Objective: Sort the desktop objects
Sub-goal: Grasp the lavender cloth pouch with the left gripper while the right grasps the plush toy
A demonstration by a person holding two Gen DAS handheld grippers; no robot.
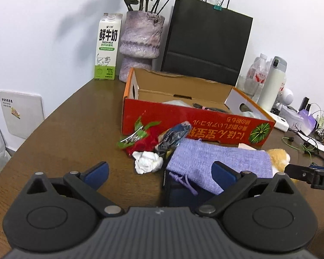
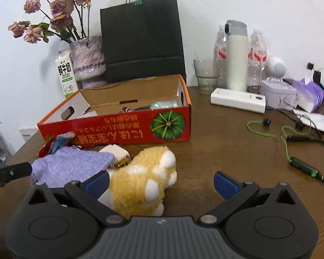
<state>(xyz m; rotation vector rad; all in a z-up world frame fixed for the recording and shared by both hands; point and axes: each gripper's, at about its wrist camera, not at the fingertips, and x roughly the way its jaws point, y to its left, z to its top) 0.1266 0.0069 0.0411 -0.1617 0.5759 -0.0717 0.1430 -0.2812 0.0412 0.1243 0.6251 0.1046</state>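
The plush toy [image 2: 145, 179], yellow with white patches, lies on the desk [image 2: 226, 151] just in front of the red cardboard box [image 2: 127, 127], close against the right tongs [image 2: 161, 181]; those tongs are spread wide and hold nothing, and the toy sits off-centre between them, near the left-hand pad [image 2: 98, 182] and well short of the other. My reading is that the step in hand is to take this toy and put it in the open box; to do it well, shift the tongs sideways until the body is centred, come down low over the thick middle rather than a leg, and close until the pile compresses, since a soft toy gives and can slide out of a light pinch. Beside the toy a lilac knitted pouch [image 1: 220, 161] lies over a dark blue object [image 1: 179, 192] and touches a pale adapter-like block [image 2: 116, 151]; keep the near pad clear of the pouch's cloth. The left tongs [image 1: 159, 172] are likewise spread and empty, with a crumpled white tissue [image 1: 148, 161] in front of them, beyond which lie red, green and blue wrappers [image 1: 153, 138] against the box wall; the box already holds a cable and some pale things, so lift the toy clear over the front wall. A green earphone cord [image 2: 285, 142] trails well to the right.
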